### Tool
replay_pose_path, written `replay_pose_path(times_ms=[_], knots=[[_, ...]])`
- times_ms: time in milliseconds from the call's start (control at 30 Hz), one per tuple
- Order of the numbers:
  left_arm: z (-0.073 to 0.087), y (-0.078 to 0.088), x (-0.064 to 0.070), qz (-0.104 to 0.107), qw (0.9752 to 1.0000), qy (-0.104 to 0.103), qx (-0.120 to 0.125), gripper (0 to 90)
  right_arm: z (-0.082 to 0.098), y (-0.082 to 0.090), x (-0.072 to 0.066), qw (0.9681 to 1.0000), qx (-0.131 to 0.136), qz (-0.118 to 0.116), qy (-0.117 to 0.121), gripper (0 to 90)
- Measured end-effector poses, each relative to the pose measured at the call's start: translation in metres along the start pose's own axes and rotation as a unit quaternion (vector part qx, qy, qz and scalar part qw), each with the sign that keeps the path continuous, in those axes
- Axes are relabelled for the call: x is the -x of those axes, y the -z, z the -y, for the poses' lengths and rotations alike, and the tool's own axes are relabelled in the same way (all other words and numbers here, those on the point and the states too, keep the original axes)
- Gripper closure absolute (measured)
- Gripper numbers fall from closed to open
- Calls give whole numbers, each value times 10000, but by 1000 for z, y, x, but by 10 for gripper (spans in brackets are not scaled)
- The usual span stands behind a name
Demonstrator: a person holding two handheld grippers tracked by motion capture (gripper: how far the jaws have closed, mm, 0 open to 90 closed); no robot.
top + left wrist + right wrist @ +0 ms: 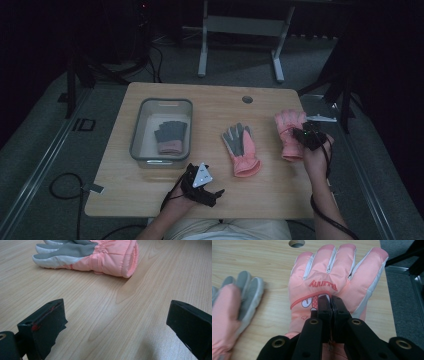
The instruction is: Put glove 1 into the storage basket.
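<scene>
Right gripper view — right gripper [331, 305], jaws pressed together on a pinch of fabric at the back of a pink glove [337, 277], near the printed lettering; glove lies at the table's [150, 200] right edge, fingers pointing away. Second pink glove [241, 146], palm up, mid-table. Grey bin [135, 140] at left, holding a dark glove [170, 136]. Left gripper [202, 186], jaws apart, nothing between them, resting at the near edge. Handling advice: the bite looks thin — lift slowly, keep the glove hanging clear of its mate, and carry it high enough over the bin's rim.
</scene>
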State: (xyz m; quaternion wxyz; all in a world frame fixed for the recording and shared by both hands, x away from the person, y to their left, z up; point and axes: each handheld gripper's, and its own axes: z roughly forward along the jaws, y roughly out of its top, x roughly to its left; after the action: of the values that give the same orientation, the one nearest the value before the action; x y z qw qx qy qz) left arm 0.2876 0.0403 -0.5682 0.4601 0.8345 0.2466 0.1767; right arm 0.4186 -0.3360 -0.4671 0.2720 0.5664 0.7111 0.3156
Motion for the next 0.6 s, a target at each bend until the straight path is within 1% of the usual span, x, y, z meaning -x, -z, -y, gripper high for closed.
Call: replay_pose_path(times_ms=[67,100,167,333,467,500,600], knots=[[0,0,-1,0,10000,10,-15,20,1,3,-3,10000,20,18,-22,871],[0,0,-1,4,10000,16,-2,20,6,12,-11,10000,48,72,-45,871],[0,0,-1,-5,10000,22,0,20,11,17,-17,9999,67,114,-31,871],[1,1,-2,-17,10000,27,8,20,23,23,-21,9999,18,87,-109,871],[1,0,-3,-43,10000,67,3,20,31,21,-22,9998,-99,100,-136,871],[1,0,-3,-50,9999,90,13,20,38,17,-23,9995,-202,138,-198,871],[1,1,-3,-74,10000,63,12,20,44,8,-25,9991,-302,121,-263,871]])
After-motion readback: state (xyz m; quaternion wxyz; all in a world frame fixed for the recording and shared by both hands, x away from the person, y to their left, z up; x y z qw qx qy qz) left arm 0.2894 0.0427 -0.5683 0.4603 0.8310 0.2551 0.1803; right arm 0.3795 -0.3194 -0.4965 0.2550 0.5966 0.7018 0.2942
